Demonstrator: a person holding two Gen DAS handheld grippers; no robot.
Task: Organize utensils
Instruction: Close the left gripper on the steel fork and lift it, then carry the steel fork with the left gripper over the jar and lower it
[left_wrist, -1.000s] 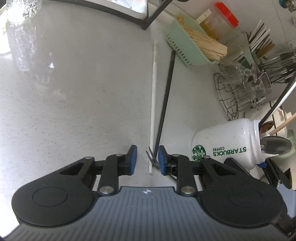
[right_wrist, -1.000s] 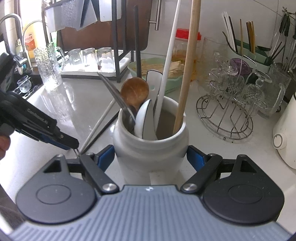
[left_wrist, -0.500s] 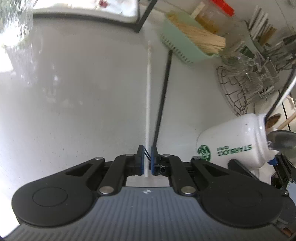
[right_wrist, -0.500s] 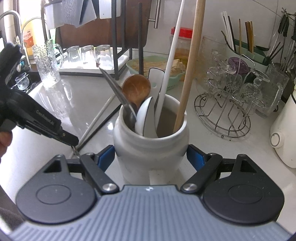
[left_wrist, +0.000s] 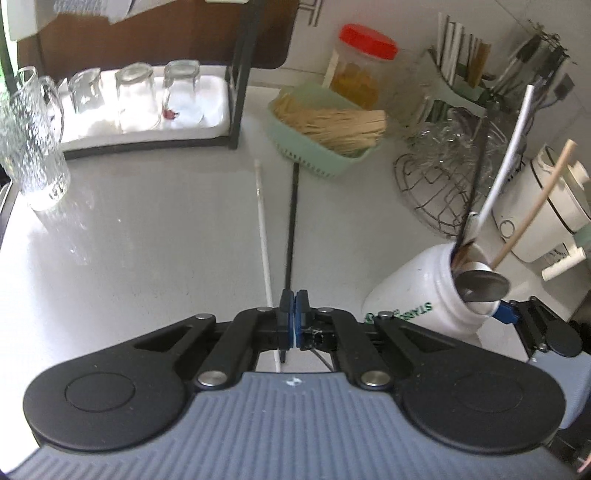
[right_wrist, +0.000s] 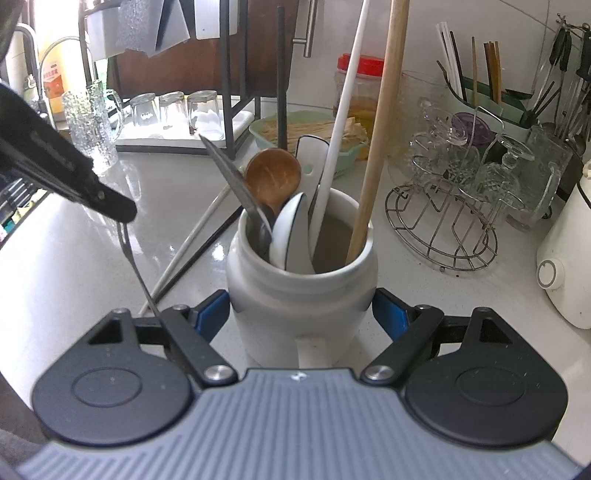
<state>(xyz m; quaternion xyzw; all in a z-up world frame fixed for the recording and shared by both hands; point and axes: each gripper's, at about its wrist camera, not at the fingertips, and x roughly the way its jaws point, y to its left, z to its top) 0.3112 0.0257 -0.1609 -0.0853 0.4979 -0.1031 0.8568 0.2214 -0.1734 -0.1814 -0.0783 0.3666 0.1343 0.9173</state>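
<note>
My left gripper (left_wrist: 294, 318) is shut on a small thin metal fork (right_wrist: 138, 273) and holds it above the grey counter. In the right wrist view the fork hangs from the left gripper (right_wrist: 123, 212) just left of the jar. A white chopstick (left_wrist: 263, 229) and a black chopstick (left_wrist: 292, 221) lie side by side on the counter ahead of it. My right gripper (right_wrist: 301, 314) is shut on the white jar (right_wrist: 295, 295), which stands upright. The jar holds a wooden spoon (right_wrist: 273, 177), a white ceramic spoon (right_wrist: 291, 232), a wooden stick (right_wrist: 376, 147) and other long utensils.
A green basket (left_wrist: 317, 147) of wooden sticks and a red-lidded jar (left_wrist: 362, 66) stand at the back. A wire rack (right_wrist: 443, 221) with glasses is right of the white jar, a white kettle (right_wrist: 569, 258) beyond it. Upturned glasses on a tray (left_wrist: 140, 96) and a glass pitcher (left_wrist: 29, 147) stand far left.
My left gripper closed on the small fork beside the chopsticks and rose off the counter with it. The right gripper and the jar stayed where they were.
</note>
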